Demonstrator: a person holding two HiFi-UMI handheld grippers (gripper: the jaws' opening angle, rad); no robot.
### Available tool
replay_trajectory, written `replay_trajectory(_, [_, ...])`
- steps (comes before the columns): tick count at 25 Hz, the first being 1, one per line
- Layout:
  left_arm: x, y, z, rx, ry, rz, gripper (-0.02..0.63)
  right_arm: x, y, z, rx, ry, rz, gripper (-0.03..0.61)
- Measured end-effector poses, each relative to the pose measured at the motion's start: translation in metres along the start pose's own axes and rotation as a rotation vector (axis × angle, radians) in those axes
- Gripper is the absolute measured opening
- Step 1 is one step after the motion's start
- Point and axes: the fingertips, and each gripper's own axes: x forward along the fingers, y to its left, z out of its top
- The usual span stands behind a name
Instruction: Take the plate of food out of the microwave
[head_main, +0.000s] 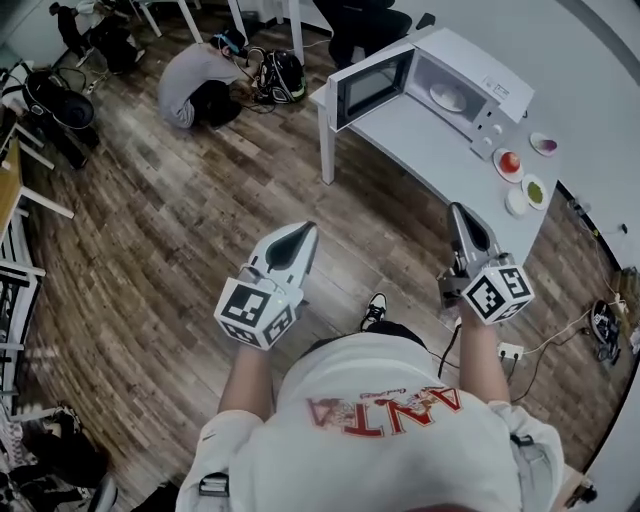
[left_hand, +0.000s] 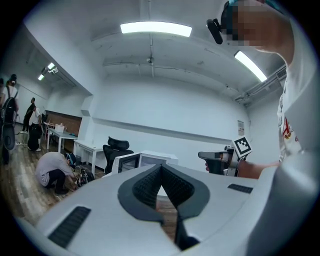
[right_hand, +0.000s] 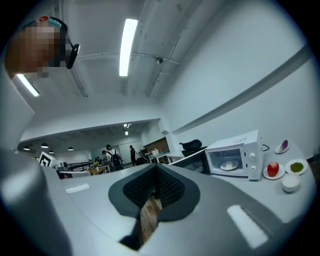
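Approach under way: left claw (head_main: 303, 232) and right claw (head_main: 458, 212) are pointing level, both closed and empty, well short of the open microwave (head_main: 472, 62). Next move, by my judgement: parting the jaws for the plate (head_main: 447, 97).

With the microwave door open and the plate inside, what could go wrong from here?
The open door juts out left of the plate; the left tool might knock it. Small dishes ahead of the right tool could get swept. Both tools are shut and must open before gripping.
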Motion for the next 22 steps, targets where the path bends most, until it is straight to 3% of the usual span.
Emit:
replay_trajectory(10, [0.137,-0.015,0.019,0.045,0.008,-0.010,0.009,0.030,-0.128,0.039,0.060,-0.054,-0.031,0.003])
replay_trajectory(16, [0.213,-0.025,0.015,0.008,0.037,-0.005,0.009,0.033,-0.212,0.042,0.102,-0.055,-0.070,0.003])
replay_trajectory(22, [0.257,-0.018,0.009,0.011,0.074,-0.009,0.009,0.064,-0.243,0.028,0.165,-0.033,-0.055,0.003])
